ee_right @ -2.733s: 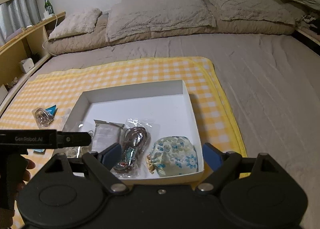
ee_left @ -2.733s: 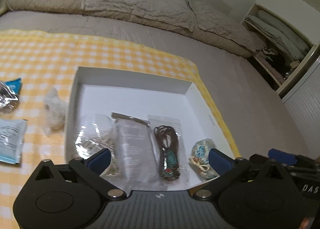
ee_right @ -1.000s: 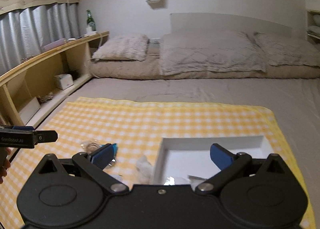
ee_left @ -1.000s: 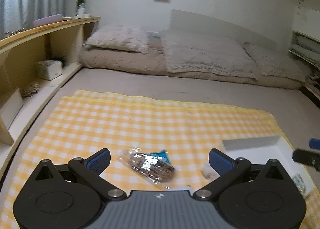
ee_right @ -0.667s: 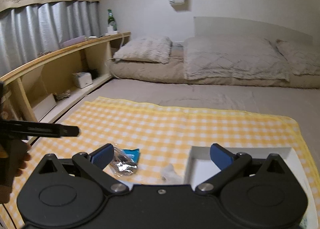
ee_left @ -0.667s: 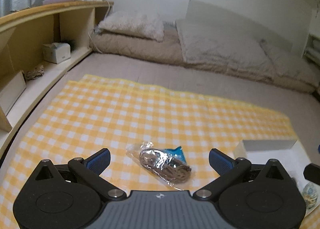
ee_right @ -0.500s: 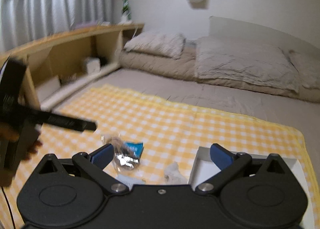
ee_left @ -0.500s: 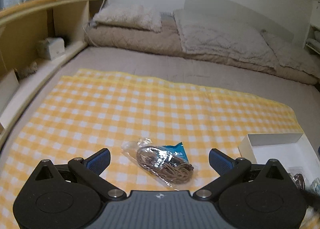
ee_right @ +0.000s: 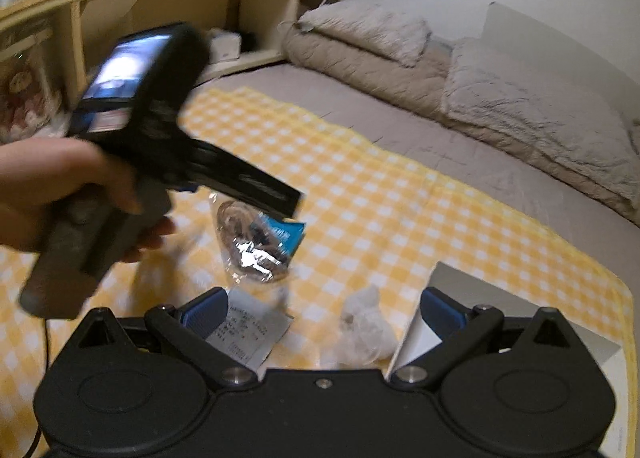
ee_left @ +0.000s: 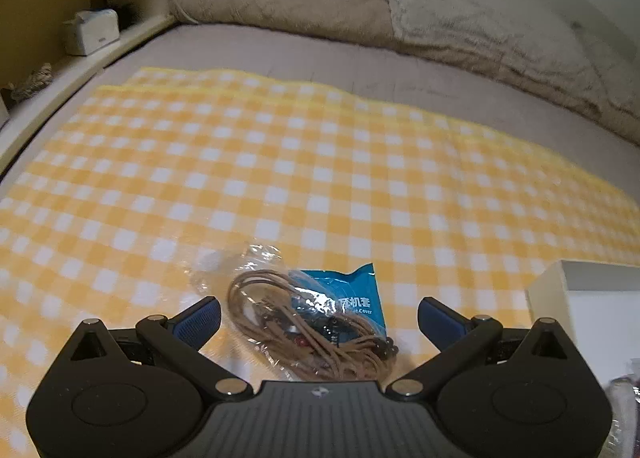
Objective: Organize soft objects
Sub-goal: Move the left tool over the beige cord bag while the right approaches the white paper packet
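Note:
A clear bag with a tan cord and a blue card (ee_left: 316, 318) lies on the yellow checked cloth (ee_left: 280, 161). My left gripper (ee_left: 318, 318) is open, its fingertips either side of the bag, just above it. The bag also shows in the right wrist view (ee_right: 256, 242), under the left gripper's body (ee_right: 152, 129). My right gripper (ee_right: 324, 308) is open and empty above a small white fluffy thing (ee_right: 364, 326) and a white flat packet (ee_right: 250, 332). The white box (ee_right: 460, 298) sits to the right; its corner shows in the left wrist view (ee_left: 580, 290).
Beige pillows and a folded quilt (ee_left: 460, 17) lie at the head of the grey mattress. A wooden shelf unit (ee_right: 160, 9) runs along the left side with a tissue box (ee_left: 90, 31) in it. A hand (ee_right: 60, 193) holds the left gripper.
Both grippers have swung left, away from the white box, and lowered toward the cloth. The left gripper has closed in on the cord bag. Both stay open.

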`<act>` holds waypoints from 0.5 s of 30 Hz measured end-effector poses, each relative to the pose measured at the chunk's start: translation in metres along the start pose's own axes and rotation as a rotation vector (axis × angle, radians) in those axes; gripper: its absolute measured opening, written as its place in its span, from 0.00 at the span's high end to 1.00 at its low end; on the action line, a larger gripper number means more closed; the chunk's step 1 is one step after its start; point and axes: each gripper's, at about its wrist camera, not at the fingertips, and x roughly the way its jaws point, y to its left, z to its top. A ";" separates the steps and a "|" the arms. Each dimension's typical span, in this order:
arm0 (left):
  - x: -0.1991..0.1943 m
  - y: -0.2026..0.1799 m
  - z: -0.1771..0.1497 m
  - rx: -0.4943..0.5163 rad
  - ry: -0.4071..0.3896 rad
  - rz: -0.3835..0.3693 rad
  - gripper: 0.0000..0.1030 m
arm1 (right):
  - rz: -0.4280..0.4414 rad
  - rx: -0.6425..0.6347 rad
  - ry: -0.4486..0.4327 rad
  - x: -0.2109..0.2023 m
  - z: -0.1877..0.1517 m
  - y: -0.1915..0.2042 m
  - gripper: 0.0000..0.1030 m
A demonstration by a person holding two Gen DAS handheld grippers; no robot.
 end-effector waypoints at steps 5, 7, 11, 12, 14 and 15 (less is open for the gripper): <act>0.028 -0.002 0.004 0.000 0.002 0.029 0.00 | 0.019 -0.083 0.047 0.021 -0.007 0.003 0.00; 0.037 -0.001 0.004 0.018 0.016 0.051 0.00 | 0.015 -0.115 0.065 0.029 -0.011 0.005 0.00; 0.043 0.001 -0.002 0.081 0.039 0.087 0.00 | 0.005 -0.172 0.085 0.041 -0.014 0.008 0.00; 0.041 0.003 -0.003 0.091 0.046 0.076 0.00 | 0.005 -0.185 0.091 0.045 -0.015 0.009 0.00; 0.039 0.009 -0.007 0.107 0.068 0.070 0.00 | 0.002 -0.217 0.114 0.054 -0.017 0.012 0.00; 0.037 0.012 -0.010 0.123 0.078 0.071 0.00 | 0.000 -0.234 0.128 0.058 -0.018 0.013 0.00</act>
